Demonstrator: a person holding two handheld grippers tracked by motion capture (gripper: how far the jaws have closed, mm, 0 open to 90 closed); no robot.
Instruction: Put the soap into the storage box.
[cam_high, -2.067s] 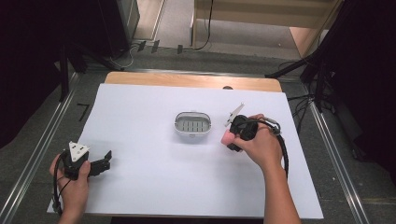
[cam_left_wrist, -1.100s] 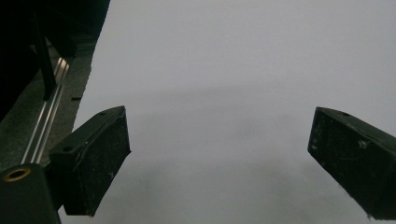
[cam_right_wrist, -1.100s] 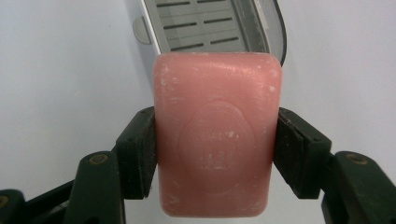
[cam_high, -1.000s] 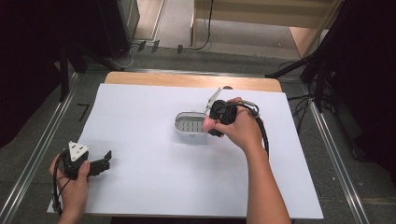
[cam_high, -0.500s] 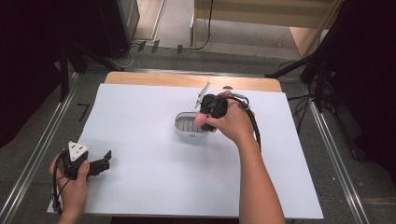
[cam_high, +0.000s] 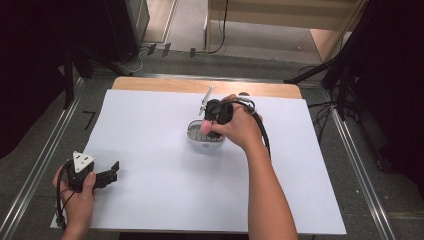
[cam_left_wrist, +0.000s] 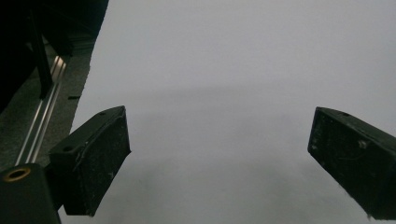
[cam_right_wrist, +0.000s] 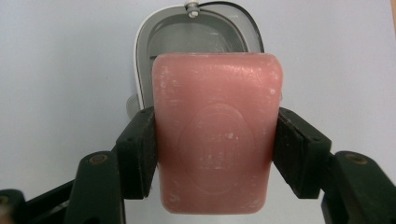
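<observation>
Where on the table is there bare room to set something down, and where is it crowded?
Free: the white sheet between the left gripper and the soap dish, and the patch right of the forearm. Crowded: at the dish, where the right gripper holds the pink soap over it.

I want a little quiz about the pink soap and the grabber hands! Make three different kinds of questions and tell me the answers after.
1. True or false: the right gripper is shut on the pink soap.
2. What lies below the soap? A) the soap dish B) a cup C) a book
3. Fill in: the left gripper has its fingers ____ over the white table.

Key: 1 true; 2 A; 3 open.
</observation>
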